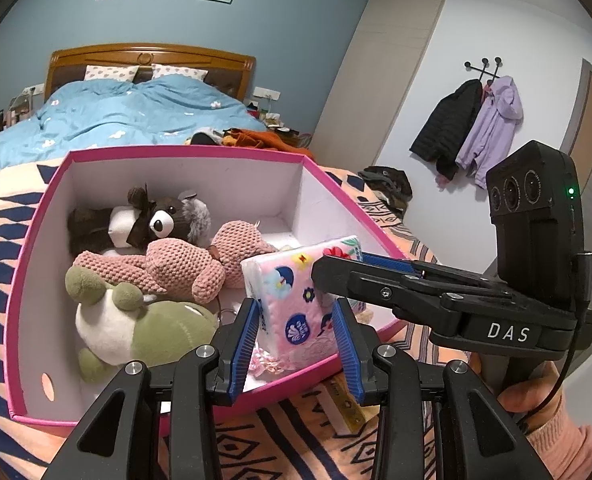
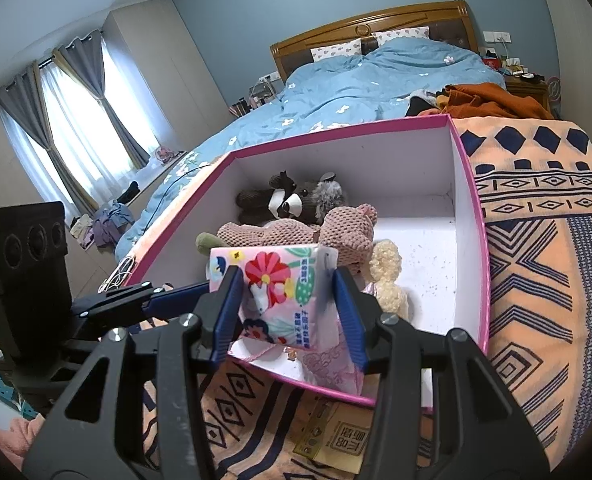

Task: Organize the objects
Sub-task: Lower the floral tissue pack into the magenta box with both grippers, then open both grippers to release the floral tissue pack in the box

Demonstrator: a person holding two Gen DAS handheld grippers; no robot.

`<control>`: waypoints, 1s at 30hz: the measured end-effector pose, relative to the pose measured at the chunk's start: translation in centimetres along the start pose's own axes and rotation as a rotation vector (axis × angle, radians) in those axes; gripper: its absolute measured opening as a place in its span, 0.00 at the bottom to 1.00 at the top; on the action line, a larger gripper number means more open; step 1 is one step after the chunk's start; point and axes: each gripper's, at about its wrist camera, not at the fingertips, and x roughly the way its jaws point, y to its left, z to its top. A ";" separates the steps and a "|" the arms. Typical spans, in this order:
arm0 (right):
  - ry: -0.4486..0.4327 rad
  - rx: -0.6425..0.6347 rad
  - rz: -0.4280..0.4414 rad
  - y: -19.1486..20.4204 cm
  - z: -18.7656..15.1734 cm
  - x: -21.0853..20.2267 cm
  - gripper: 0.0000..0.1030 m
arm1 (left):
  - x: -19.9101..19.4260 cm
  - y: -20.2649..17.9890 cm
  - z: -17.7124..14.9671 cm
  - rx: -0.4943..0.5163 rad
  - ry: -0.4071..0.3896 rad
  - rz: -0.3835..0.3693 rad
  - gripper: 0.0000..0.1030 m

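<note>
A pink floral tissue pack (image 1: 296,300) is held above the front of an open pink box (image 1: 183,154) on the bed. My left gripper (image 1: 296,328) grips its lower end, and my right gripper (image 2: 287,300) grips the same pack (image 2: 279,292) from the other side. Both are shut on it. In the box lie a brown raccoon plush (image 1: 155,220), a pink knitted bear (image 1: 175,268) and a green frog plush (image 1: 135,324). A cream curly doll (image 2: 388,276) lies beside them in the right wrist view.
The box (image 2: 472,216) sits on an orange patterned blanket (image 2: 556,260). A blue duvet (image 1: 127,116) and orange clothes (image 2: 492,102) lie behind it. A yellow card (image 2: 336,436) lies in front of the box. Coats (image 1: 472,120) hang on the wall.
</note>
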 end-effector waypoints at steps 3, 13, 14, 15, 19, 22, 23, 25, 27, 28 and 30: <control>0.007 -0.001 0.002 0.1 0.0 0.4 0.48 | 0.3 -0.1 0.0 0.013 0.000 0.027 0.37; -0.001 -0.019 -0.032 0.1 -0.1 0.9 0.48 | 0.3 0.3 -0.2 0.017 -0.021 0.088 0.38; -0.005 -0.023 -0.041 0.1 -0.1 0.9 0.48 | 0.3 0.4 -0.2 0.016 -0.022 0.089 0.39; -0.008 -0.023 -0.049 0.1 -0.2 0.8 0.49 | 0.3 0.4 -0.2 0.014 -0.025 0.091 0.39; -0.010 -0.022 -0.050 -0.1 -0.4 0.4 0.50 | 0.2 0.5 -0.3 0.019 -0.031 0.102 0.40; -0.007 -0.034 -0.047 0.1 -0.7 0.2 0.49 | 0.0 0.4 -0.4 0.025 -0.037 0.097 0.43; -0.008 -0.037 -0.050 0.2 -0.8 0.0 0.50 | -0.2 0.3 -0.4 0.028 -0.041 0.096 0.47; -0.011 -0.043 -0.050 0.3 -0.9 -0.1 0.50 | -0.6 0.1 -0.5 0.035 -0.051 0.096 0.53; -0.012 -0.043 -0.045 0.2 -1.1 -0.5 0.50 | -1.0 -0.2 -0.5 0.041 -0.060 0.088 0.56; -0.012 -0.044 -0.045 0.3 -1.2 -0.6 0.50 | -1.3 -0.6 -0.5 0.049 -0.066 0.081 0.57; -0.014 -0.048 -0.039 0.3 -1.5 -1.0 0.50 | -1.9 -1.2 -0.7 0.066 -0.074 0.067 0.57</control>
